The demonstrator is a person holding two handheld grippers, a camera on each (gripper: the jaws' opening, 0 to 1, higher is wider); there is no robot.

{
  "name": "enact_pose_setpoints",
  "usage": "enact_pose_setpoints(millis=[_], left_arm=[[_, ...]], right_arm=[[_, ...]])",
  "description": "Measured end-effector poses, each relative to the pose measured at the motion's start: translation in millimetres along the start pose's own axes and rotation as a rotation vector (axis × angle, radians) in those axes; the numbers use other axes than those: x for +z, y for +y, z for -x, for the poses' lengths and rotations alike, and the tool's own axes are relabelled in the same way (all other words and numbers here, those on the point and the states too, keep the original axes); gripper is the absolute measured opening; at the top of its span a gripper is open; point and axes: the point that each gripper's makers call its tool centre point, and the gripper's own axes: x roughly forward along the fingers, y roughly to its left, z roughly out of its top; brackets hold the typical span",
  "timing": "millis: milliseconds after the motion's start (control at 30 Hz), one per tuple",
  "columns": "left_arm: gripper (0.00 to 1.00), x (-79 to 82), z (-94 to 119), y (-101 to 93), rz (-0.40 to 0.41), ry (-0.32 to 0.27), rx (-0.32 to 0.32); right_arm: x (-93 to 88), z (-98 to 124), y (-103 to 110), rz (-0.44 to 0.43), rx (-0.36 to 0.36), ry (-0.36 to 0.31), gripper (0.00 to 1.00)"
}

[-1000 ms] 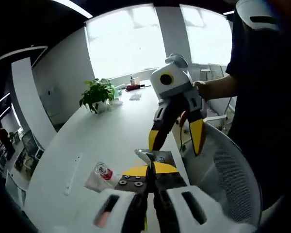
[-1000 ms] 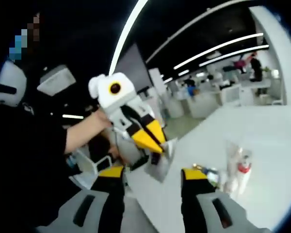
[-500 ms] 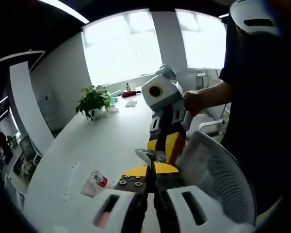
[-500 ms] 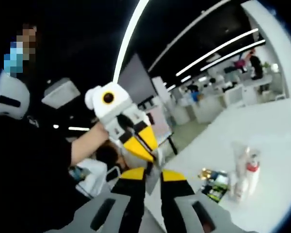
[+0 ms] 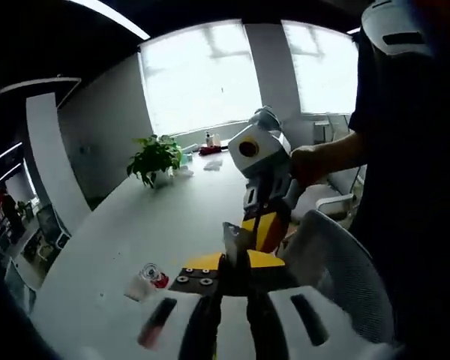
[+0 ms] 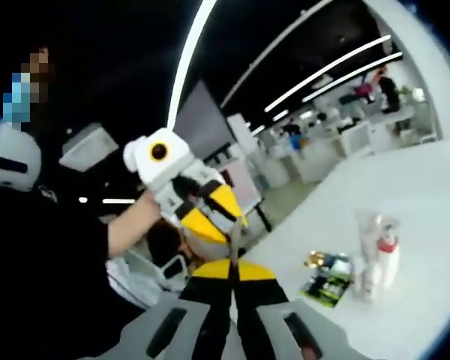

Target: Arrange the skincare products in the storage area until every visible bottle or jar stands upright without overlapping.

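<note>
Skincare bottles (image 6: 376, 253) upright in a cluster on the white table (image 5: 172, 210), with a small dark packet (image 6: 326, 286) just beside, well apart from both tools, to the right of the right gripper (image 6: 232, 264). Left gripper (image 5: 233, 257) pinched on a thin silvery sheet (image 5: 232, 238). Right jaws now closed, wide apart a second ago.

1. I see my left gripper (image 5: 232, 259) in white, with yellow and black jaws.
2. The bottle (image 6: 388, 259) is white with a red cap.
3. The table (image 5: 172, 217) is white.
4. The plant (image 5: 156, 156) is green.
</note>
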Motion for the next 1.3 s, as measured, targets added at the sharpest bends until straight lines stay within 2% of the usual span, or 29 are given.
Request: enact_pose_setpoints(millis=[33, 100, 233, 300, 333, 433, 467, 533, 567, 833, 967, 1067, 1200, 1300], left_arm=[[0.16, 3.0, 1.5, 1.2, 0.049, -0.041, 0.013], [0.2, 2.7, 6.0, 2.5, 0.112, -0.085, 0.03], [0.26, 8.4, 17.5, 3.6, 0.259, -0.207, 0.046], [0.24, 8.1, 23.5, 5.9, 0.329, -0.259, 0.066], [0.23, 8.6, 25.7, 2.4, 0.359, -0.284, 0.049], [0.19, 9.6, 30.1, 0.7, 0.436, -0.34, 0.052], [0.19, 16.6, 33.7, -0.8, 0.483, -0.409, 0.042], [0.17, 23.2, 38.8, -2.9, 0.546, -0.495, 0.027], [0.15, 22.7, 39.6, -2.4, 0.569, -0.514, 0.032], [0.08, 3.7, 39.5, -3.4, 0.726, -0.57, 0.04], [0.02, -3.8, 36.8, -3.5, 0.761, -0.566, 0.052], [0.02, -4.8, 35.7, -2.9, 0.781, -0.576, 0.069], [0.0, -13.0, 31.8, -0.7, 0.84, -0.56, 0.092], [0.0, -19.6, 29.0, -0.3, 0.896, -0.54, 0.111]], right_arm=[[2.2, 0.5, 1.4, -0.009, 0.007, -0.017, 0.0], [8.4, 2.0, 5.8, -0.021, 0.032, -0.053, 0.0], [11.2, 3.7, 7.5, -0.012, 0.043, -0.066, 0.0], [17.5, 5.0, 11.1, -0.039, 0.073, -0.107, 0.0], [22.1, 5.8, 13.3, -0.057, 0.09, -0.137, 0.0], [27.4, 7.3, 15.4, -0.092, 0.115, -0.178, 0.0], [28.1, 6.9, 16.5, -0.104, 0.125, -0.187, 0.0], [28.6, 5.1, 19.1, -0.13, 0.142, -0.206, 0.0], [28.3, 4.0, 20.8, -0.146, 0.153, -0.217, 0.0], [25.6, -2.5, 24.1, -0.228, 0.178, -0.258, 0.0], [25.3, -4.4, 24.0, -0.247, 0.181, -0.268, 0.0], [23.8, -5.4, 20.8, -0.26, 0.172, -0.27, 0.0], [19.5, -7.3, 13.6, -0.25, 0.137, -0.256, 0.0], [13.9, -11.0, 9.3, -0.2, 0.096, -0.232, 0.0]])
